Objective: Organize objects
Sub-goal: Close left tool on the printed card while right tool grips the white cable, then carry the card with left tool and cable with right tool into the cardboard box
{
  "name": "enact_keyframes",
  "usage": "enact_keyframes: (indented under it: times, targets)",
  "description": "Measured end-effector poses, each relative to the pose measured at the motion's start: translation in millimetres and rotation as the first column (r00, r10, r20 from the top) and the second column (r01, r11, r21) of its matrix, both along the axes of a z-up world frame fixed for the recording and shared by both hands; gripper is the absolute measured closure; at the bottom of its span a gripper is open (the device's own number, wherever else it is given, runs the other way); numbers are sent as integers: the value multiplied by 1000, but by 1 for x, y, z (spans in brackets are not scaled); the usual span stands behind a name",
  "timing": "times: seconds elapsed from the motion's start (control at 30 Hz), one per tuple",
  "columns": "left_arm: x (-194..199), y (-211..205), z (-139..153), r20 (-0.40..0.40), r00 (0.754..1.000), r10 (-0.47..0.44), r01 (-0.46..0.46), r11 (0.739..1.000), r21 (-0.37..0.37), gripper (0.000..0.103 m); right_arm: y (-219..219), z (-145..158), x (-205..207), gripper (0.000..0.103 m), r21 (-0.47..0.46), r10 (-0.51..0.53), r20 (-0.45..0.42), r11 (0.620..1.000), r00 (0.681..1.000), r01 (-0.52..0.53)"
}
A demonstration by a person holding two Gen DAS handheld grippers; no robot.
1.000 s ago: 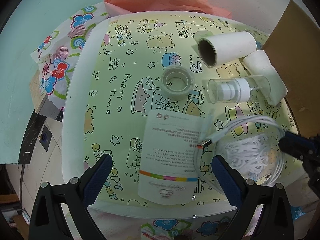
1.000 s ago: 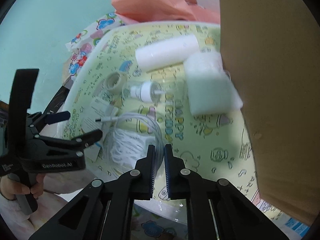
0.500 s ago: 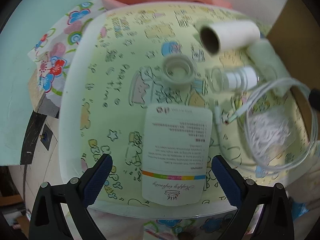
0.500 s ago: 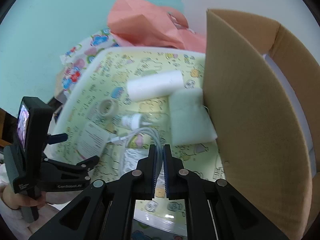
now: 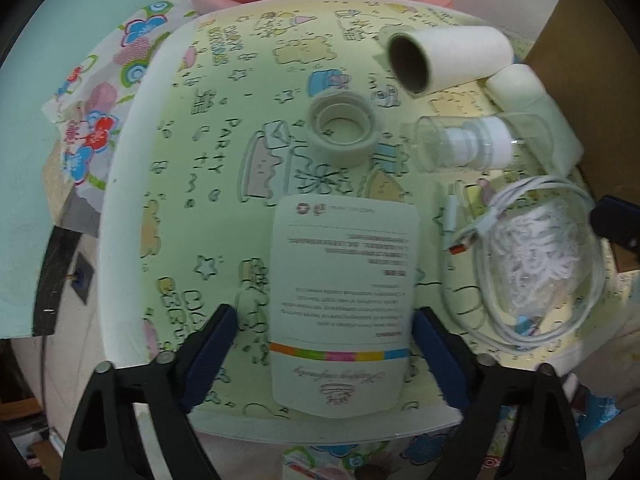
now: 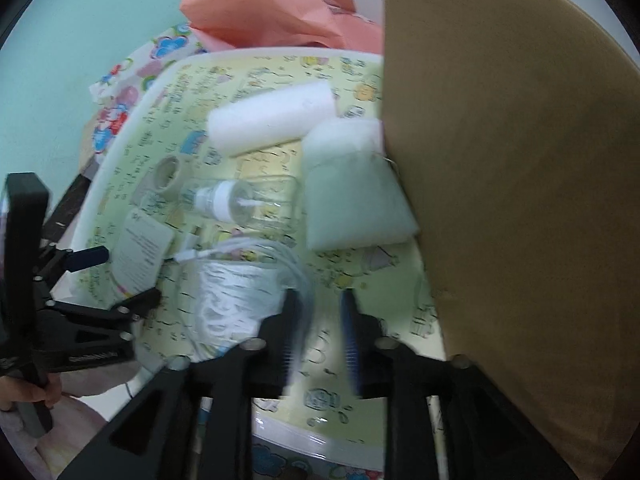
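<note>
A white printed card (image 5: 344, 280) lies flat on the party-patterned tabletop (image 5: 192, 184). My left gripper (image 5: 326, 314) points down over it. Its jaws are closing with the card's near end between them, and the left pad stands clear of the card's edge. A coiled white USB cable (image 5: 492, 208) rests on a clear bag of white shreds (image 5: 536, 256) to the right. My right gripper (image 6: 319, 300) is opening just right of the cable (image 6: 256, 248) and bag (image 6: 232, 296), with nothing between its fingers.
A white roll (image 5: 448, 56), a tape ring (image 5: 342, 128), a clear spray bottle (image 5: 476, 144) and a white foam pack (image 6: 352, 188) lie further back. A tall cardboard box (image 6: 520, 160) stands at the right. A pink bag (image 6: 260, 12) sits behind the table.
The right gripper, shut on the cable earlier, has let it go and opened; cable and bag now lie on the table. The left jaws have narrowed around the card.
</note>
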State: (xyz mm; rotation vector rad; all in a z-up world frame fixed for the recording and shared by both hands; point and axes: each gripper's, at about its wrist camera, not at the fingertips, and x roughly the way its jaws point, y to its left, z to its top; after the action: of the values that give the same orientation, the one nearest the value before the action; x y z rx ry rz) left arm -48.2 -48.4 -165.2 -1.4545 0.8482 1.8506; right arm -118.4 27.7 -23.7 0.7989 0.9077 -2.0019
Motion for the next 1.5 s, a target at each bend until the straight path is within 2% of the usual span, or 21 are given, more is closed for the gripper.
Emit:
enact_keyframes:
  times: [0.07, 0.13, 0.23, 0.3, 0.33, 0.37, 0.43, 0.47, 0.6, 0.7, 0.9, 1.17, 1.3, 1.4, 1.5]
  targets:
    - [2, 2, 1, -1, 1000, -12, 12, 1000, 10, 20, 5, 0, -1, 52, -3, -18, 19, 1000, 1000, 19]
    - [6, 3, 2, -5, 1000, -30, 30, 999, 19, 27, 9, -2, -2, 44, -2, -28, 47, 1000, 999, 28]
    - [11, 6, 3, -11, 998, -57, 57, 998, 27, 34, 8, -10, -1, 43, 17, -25, 61, 1000, 998, 24]
    - [13, 7, 2, -10, 998, -62, 63, 998, 29, 35, 6, -15, 1, 50, 25, -17, 69, 1000, 997, 15]
    - [14, 7, 2, -9, 998, -65, 65, 997, 30, 36, 7, -15, 2, 66, 14, -3, 89, 1000, 996, 2]
    - [14, 7, 2, -9, 998, -70, 70, 997, 31, 37, 7, -15, 3, 75, 5, 12, 116, 1000, 993, -12]
    - [16, 8, 3, 4, 997, -83, 83, 996, 44, 39, 6, -15, 7, 82, 14, 17, 101, 1000, 995, -18]
    - [18, 8, 3, 17, 996, -89, 88, 995, 55, 40, 7, -14, 9, 92, 16, 17, 81, 1000, 997, -18]
    - [23, 11, 6, 10, 994, -110, 109, 992, 68, 44, 11, -8, 8, 95, -20, 5, 100, 1000, 995, -3]
    - [24, 11, 12, 16, 993, -118, 116, 989, 94, 46, 12, -1, 16, 95, -30, 19, 79, 999, 997, -17]
    - [30, 14, 22, 10, 990, -141, 139, 985, 101, 46, 10, 18, 26, 95, -50, 40, 86, 998, 996, -36]
    - [22, 16, 64, -24, 980, -198, 199, 973, 118, 46, 10, 50, 52, 95, -26, 80, 18, 996, 997, -80]
    - [46, 14, 88, -53, 971, -231, 236, 964, 125, 46, 15, 72, 67, 95, -18, 104, -29, 994, 994, -104]
    - [47, 17, 100, -56, 966, -254, 259, 956, 136, 46, 16, 84, 73, 95, -11, 111, -45, 994, 993, -111]
    - [51, 24, 112, -62, 955, -290, 296, 946, 135, 46, 15, 93, 76, 95, 35, 112, -58, 993, 992, -110]
